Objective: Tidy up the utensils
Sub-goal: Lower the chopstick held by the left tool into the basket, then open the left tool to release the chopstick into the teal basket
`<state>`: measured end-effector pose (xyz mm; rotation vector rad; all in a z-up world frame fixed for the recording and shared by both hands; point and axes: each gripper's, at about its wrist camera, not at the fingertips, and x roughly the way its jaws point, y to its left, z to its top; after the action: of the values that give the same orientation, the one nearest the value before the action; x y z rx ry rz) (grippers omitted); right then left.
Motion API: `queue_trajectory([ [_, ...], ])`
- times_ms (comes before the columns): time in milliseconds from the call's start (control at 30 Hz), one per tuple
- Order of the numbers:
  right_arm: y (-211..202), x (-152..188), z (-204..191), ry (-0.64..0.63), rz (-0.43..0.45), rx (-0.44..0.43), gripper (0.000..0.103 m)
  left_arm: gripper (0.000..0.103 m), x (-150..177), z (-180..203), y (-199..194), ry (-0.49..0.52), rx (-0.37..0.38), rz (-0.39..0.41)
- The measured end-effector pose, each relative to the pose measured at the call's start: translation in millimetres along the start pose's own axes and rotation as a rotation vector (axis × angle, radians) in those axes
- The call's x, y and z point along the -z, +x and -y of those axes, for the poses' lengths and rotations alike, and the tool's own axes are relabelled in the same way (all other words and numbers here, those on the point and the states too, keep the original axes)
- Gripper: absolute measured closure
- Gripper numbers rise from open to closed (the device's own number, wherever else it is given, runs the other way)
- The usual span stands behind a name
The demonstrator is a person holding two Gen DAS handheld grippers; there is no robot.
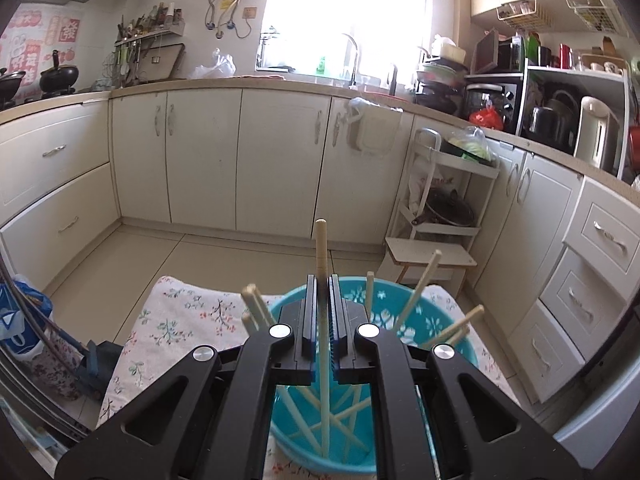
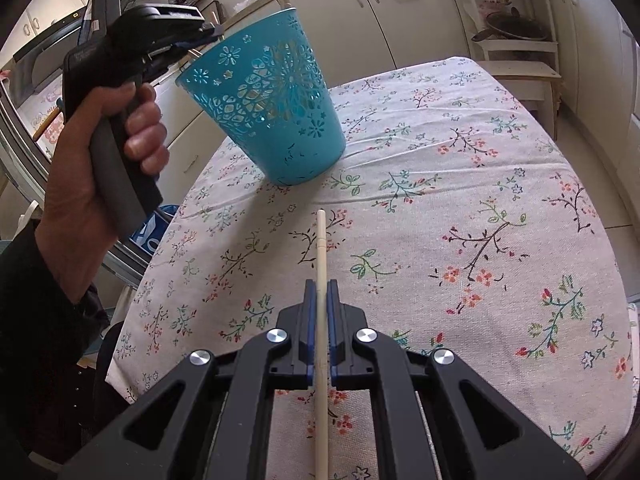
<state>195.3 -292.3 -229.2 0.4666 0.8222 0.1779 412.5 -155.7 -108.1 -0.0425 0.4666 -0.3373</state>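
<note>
the left gripper (image 1: 322, 312) is nearly closed, its jaws pinched on one pale chopstick (image 1: 321, 256) that stands upright. the stick's lower end reaches down inside a turquoise cup (image 1: 448, 316), and its upper end pokes out past the fingertips toward 12 o'clock. more chopsticks (image 1: 420, 286) lean against the cup's rim at 10 and 2 o'clock.

the right gripper (image 2: 321, 312) is also nearly closed, clenched on a second chopstick (image 2: 321, 248) that points to 12 o'clock above a floral tablecloth (image 2: 460, 184). in this view the cup (image 2: 276, 108), with its cut-out flower pattern, stands on the cloth at 11 o'clock, well apart from the stick's tip. a hand (image 2: 100, 152) at 9 o'clock grips the other tool's handle over the cup's rim.
</note>
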Motion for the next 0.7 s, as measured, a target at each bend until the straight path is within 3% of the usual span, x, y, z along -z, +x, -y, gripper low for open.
queue_trajectory([
  [100, -3.1, -1.5, -6.3, -0.049, 0.01, 0.048, 0.097, 0.09, 8.1, -0.2, -7.3, 0.014, -0.002, -0.025],
  [167, -4.0, -3.9, -11.5, -0.099, 0.014, 0.103, 0.097, 0.068, 13.5, -2.5, -15.3, 0.024, -0.019, -0.03],
  [267, 2.0, -6.1, -16.3, -0.175, -0.007, 0.181, 0.097, 0.051, 21.2, -8.4, -32.7, 0.041, -0.055, -0.018],
  [333, 11.6, -5.6, -18.1, -0.226, -0.056, 0.227, 0.096, 0.046, 26.6, -14.3, -45.0, 0.05, -0.076, -0.012],
  [400, 16.3, -4.4, -19.3, -0.248, -0.075, 0.261, 0.08, 0.044, 28.3, -19.5, -53.7, 0.056, -0.084, -0.014],
  [433, 19.2, -2.3, -19.8, -0.263, -0.089, 0.277, 0.066, 0.042, 30.2, -23.3, -58.5, 0.057, -0.092, -0.016],
  [500, 25.8, 6.1, -25.8, -0.328, -0.102, 0.319, 0.063, 0.04, 32.1, -30.2, -65.2, 0.051, -0.095, -0.022],
  [533, 26.9, 8.2, -27.1, -0.34, -0.09, 0.328, 0.066, 0.038, 33.4, -33.6, -68.6, 0.048, -0.099, -0.025],
  [600, 27.7, 6.9, -25.6, -0.315, -0.098, 0.298, 0.083, 0.036, 36.1, -39.3, -74.0, 0.044, -0.103, -0.029],
  [633, 28.4, 5.2, -26.2, -0.312, -0.104, 0.307, 0.097, 0.034, 37.2, -41.7, -75.6, 0.043, -0.105, -0.031],
  [700, 28.9, 1.1, -24.4, -0.275, -0.121, 0.279, 0.097, 0.031, 39.9, -47.7, -79.7, 0.041, -0.111, -0.04],
])
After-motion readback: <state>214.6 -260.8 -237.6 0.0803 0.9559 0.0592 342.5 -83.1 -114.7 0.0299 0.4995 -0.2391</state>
